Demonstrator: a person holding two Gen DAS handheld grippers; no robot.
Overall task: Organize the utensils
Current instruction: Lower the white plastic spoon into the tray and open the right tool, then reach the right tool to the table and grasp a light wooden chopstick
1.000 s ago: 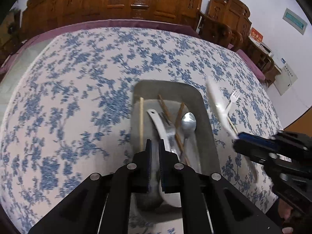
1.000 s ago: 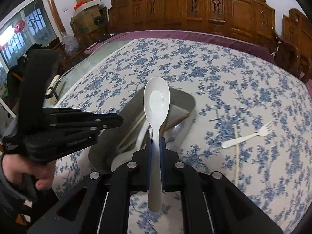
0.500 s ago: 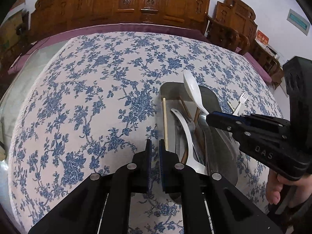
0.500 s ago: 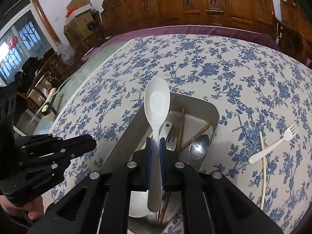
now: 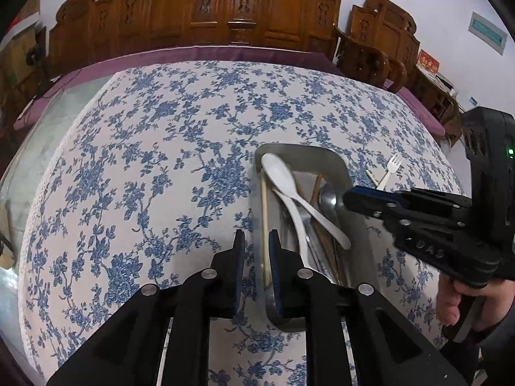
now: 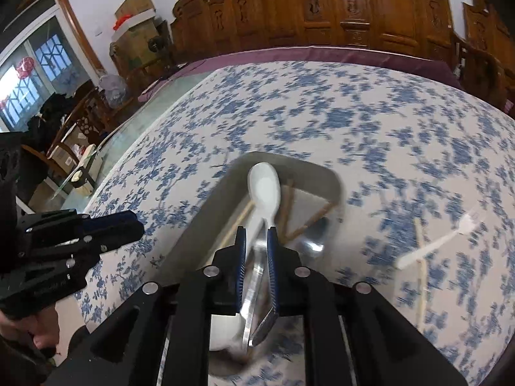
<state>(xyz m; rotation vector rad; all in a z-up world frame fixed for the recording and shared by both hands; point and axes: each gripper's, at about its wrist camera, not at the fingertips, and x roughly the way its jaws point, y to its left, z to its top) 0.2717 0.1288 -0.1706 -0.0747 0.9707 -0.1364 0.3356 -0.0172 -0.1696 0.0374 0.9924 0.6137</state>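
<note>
A grey metal tray [image 5: 334, 157] [image 6: 199, 222] on the flowered cloth holds several utensils. A white spoon [image 5: 279, 173] [image 6: 264, 188] lies in it, bowl at the far end, across a second white spoon [image 5: 297, 215], next to a metal spoon [image 5: 328, 194] [image 6: 310, 239] and chopsticks [image 5: 264, 222]. My right gripper [image 6: 256, 241] [image 5: 349, 197] hovers over the tray with its jaws opening; the spoon lies below them, free of the pads. My left gripper [image 5: 256, 244] [image 6: 128, 223] hangs at the tray's near left edge, jaws opening with nothing between them.
A white plastic fork [image 5: 391, 167] [image 6: 463, 228] and a pale chopstick [image 5: 371, 175] [image 6: 421, 257] lie on the cloth right of the tray. Carved wooden chairs [image 5: 225, 9] line the table's far side. A hand [image 5: 450, 305] holds the right gripper.
The white spoon has left my right gripper's jaws and now lies in the tray. Both grippers' jaws have parted slightly. My left gripper has drawn back from over the tray to its left edge.
</note>
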